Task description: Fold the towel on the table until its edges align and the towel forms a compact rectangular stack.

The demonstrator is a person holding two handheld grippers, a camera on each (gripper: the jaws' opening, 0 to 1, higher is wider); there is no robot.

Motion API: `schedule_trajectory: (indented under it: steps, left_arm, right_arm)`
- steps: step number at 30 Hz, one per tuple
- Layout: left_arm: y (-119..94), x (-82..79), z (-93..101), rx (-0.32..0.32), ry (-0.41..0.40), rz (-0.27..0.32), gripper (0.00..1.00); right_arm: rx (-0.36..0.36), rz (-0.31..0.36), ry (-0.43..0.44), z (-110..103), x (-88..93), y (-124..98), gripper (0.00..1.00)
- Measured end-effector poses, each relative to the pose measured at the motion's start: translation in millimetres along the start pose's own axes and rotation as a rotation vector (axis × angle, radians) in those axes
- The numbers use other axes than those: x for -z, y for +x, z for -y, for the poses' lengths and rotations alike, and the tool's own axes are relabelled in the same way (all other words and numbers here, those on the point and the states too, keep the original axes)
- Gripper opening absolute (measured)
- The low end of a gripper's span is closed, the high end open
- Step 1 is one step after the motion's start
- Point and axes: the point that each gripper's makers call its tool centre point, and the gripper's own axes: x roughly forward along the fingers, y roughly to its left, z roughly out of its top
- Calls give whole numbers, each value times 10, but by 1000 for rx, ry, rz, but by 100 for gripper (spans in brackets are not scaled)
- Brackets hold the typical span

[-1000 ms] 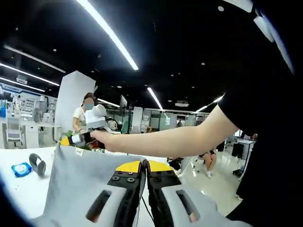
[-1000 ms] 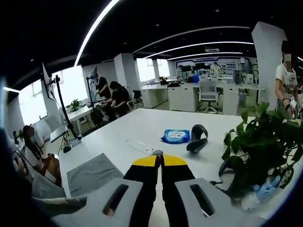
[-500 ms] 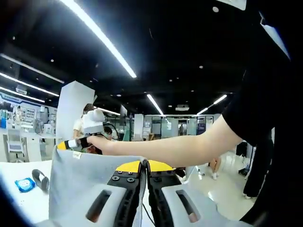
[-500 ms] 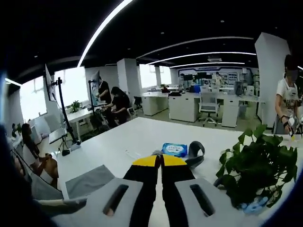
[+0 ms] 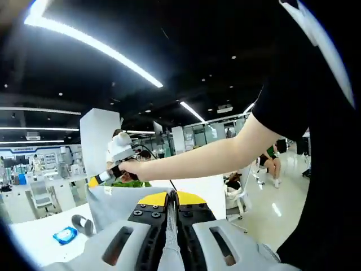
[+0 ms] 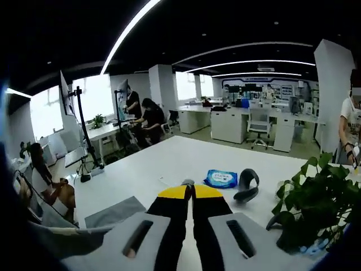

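Towel [image 5: 115,204] hangs lifted above the white bench [image 6: 169,161], stretched between the two tools. The left hand-held gripper [image 5: 171,199] is closed on one top corner, and the right hand-held gripper [image 5: 100,179] is closed on the other, so the held edge runs from one gripper to the other. Both are equally near; I judge the next move must bring this edge down onto the part that rests on the bench.

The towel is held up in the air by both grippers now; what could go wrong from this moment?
1. The left gripper pinches only a thin edge of the grey towel, so the cloth may slip out while it hangs.
2. The right gripper holds its corner far from the left one; uneven lowering would likely misalign the edges.
3. The blue packet, the dark curved object and the plant sit on the white table; the towel might land on them.
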Motion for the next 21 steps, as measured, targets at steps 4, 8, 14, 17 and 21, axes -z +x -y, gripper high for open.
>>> schedule_trajectory:
  steps: [4,8,14,17,21]
  left_arm:
    - [-284,49,-128,-54,-48,-10,4]
    - [-526,114,-198,-107,-78,-23,4]
    - [-788,386,-280,-186,-132,-77,4]
    - [-866,505,-306,-211,-164,-92,4]
    - [-972,667,-317,-239,-163,-132,4]
  right_arm:
    - [-40,2,-14,-203,9,196,0]
    - [-81,20,9,-391,27,357,0]
    - [-123,-8,22,-556,143,573,0]
    - [-133,-40,8,-619,249,683,0]
    - [-147,-60,21,-708,363,768,0]
